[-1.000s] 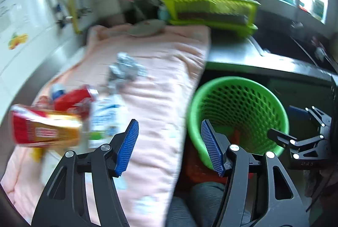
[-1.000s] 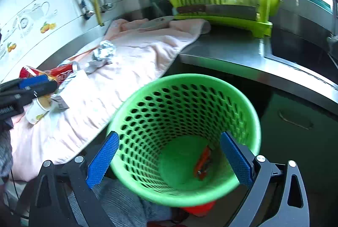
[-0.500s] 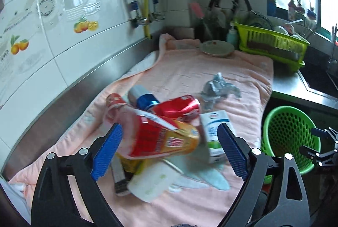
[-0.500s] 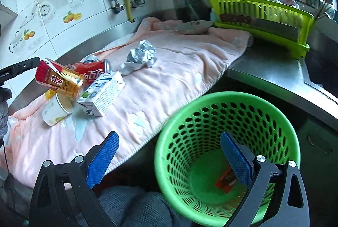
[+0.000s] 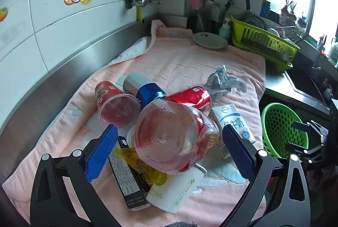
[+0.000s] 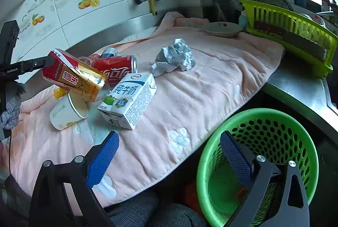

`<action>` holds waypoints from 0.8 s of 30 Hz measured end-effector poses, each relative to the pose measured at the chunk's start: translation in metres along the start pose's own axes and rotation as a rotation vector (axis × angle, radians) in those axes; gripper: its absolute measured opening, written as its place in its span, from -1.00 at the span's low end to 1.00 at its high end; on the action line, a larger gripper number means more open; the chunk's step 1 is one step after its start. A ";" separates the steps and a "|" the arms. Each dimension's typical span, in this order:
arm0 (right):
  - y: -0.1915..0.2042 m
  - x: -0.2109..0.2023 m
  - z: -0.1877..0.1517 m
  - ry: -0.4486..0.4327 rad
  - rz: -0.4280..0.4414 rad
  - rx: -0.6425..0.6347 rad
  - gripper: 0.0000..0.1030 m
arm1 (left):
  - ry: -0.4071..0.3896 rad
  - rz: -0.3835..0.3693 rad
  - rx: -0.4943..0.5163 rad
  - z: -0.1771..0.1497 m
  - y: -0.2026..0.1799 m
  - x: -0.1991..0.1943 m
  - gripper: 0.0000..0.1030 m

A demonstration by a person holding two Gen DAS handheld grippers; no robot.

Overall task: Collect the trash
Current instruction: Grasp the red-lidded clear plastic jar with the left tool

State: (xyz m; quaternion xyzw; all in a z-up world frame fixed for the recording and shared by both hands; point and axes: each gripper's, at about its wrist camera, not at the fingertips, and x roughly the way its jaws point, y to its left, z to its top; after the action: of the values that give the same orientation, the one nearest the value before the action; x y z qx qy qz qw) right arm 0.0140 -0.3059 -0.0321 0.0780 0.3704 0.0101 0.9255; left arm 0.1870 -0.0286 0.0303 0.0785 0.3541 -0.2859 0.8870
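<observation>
The left gripper (image 5: 169, 151) is opening, its jaws flanking a red-and-gold cup (image 5: 175, 136) without pressing it. The right gripper (image 6: 169, 157) is hanging spread and empty, the green basket (image 6: 274, 121) behind its right finger.

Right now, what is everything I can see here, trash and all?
Towel: 1, pink, over counter.
Basket: 1, green, below counter edge.
Milk carton: 1, white-blue, on towel.
Soda can: 1, red, lying behind carton.
Blue can: 1, blue-silver, behind soda can.
Foil wad: 1, silver, mid-towel.
Paper cup: 1, white, on its side.
Tea cup: 1, red-gold, tilted over paper cup.
Plate: 1, pale, towel's far end.
Dish rack: 1, yellow-green, beside plate.
Left gripper: 1, black, blue pads, opening around tea cup, not touching.
Right gripper: 1, black, open, empty.
</observation>
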 end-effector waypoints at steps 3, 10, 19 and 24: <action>0.008 0.007 0.006 0.007 0.008 -0.008 0.81 | 0.016 -0.024 0.026 0.000 0.002 0.009 0.90; 0.022 0.023 0.014 0.028 0.030 -0.023 0.81 | 0.031 -0.118 0.040 0.002 0.009 0.023 0.90; 0.027 0.040 0.019 0.057 0.056 -0.021 0.81 | 0.064 -0.187 0.035 0.001 0.014 0.040 0.90; 0.030 0.046 0.023 0.063 0.062 -0.024 0.81 | 0.055 -0.201 0.062 0.000 0.006 0.041 0.83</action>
State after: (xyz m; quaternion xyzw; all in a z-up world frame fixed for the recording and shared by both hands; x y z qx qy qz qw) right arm 0.0639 -0.2759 -0.0425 0.0782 0.3965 0.0458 0.9136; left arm 0.2145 -0.0419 0.0023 0.0779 0.3753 -0.3820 0.8409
